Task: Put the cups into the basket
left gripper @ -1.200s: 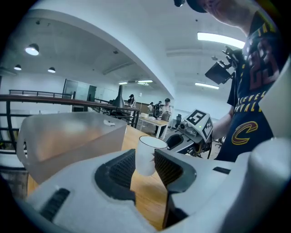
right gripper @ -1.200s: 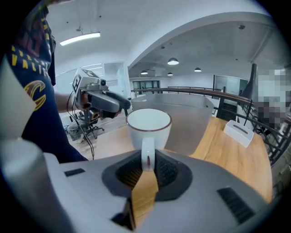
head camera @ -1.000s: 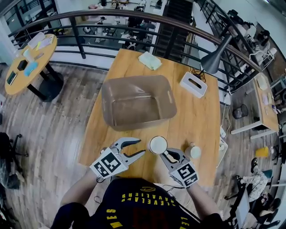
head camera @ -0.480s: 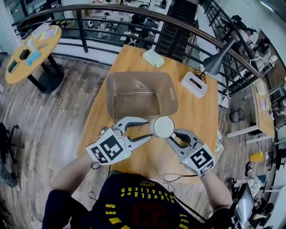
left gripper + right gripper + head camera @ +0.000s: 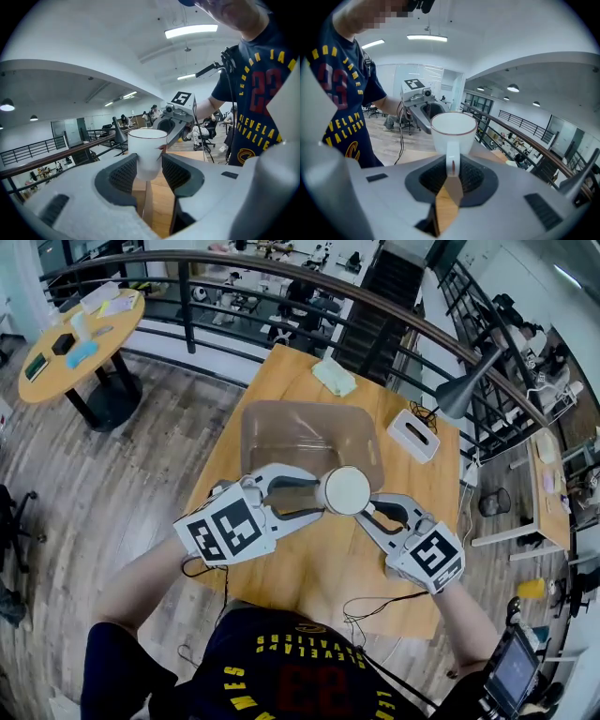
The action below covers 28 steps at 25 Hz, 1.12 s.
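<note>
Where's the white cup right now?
Head view, centre: the white cup is held in the air at the near rim of the basket, its handle clamped in the right tongs, with the left tongs bracketing its body.

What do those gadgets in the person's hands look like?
The left tool and right tool are light grey, with curved jaws, black ribbed pads and a cube of black-and-white square markers. Black cables trail from them. The wearer's shirt is dark, short-sleeved, with yellow lettering.
</note>
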Each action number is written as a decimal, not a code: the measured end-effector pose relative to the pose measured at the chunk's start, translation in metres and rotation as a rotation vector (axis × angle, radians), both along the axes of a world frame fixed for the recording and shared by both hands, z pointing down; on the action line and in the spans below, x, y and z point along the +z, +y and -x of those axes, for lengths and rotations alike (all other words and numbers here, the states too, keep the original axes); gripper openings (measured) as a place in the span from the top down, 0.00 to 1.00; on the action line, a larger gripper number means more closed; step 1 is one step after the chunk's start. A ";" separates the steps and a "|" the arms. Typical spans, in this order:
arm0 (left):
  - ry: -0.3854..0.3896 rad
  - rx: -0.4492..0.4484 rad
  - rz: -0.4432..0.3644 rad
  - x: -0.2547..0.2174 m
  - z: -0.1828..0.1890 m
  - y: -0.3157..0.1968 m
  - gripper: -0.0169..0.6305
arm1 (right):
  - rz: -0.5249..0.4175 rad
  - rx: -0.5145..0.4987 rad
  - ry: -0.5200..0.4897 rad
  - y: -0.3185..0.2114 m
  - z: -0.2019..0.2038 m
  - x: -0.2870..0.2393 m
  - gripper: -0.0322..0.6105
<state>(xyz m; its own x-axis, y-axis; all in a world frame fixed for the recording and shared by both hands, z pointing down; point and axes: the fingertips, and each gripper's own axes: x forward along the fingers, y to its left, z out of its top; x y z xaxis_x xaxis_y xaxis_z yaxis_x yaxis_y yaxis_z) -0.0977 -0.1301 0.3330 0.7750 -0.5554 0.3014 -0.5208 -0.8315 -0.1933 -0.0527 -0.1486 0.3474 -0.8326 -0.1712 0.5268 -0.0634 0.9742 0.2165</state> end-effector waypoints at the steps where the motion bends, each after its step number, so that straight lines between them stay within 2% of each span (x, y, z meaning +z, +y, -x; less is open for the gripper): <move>1: 0.000 -0.007 -0.003 -0.001 0.004 -0.001 0.73 | -0.003 -0.004 0.002 -0.002 0.004 -0.001 0.86; 13: 0.037 -0.038 0.017 -0.019 0.065 -0.050 0.73 | 0.011 -0.017 0.015 -0.053 0.062 -0.018 0.86; 18: 0.013 -0.034 0.045 -0.008 0.083 -0.070 0.73 | -0.013 -0.023 0.055 -0.073 0.080 -0.011 0.86; 28: -0.008 -0.048 0.135 0.042 0.108 -0.103 0.73 | 0.024 -0.025 0.098 -0.104 0.104 0.036 0.86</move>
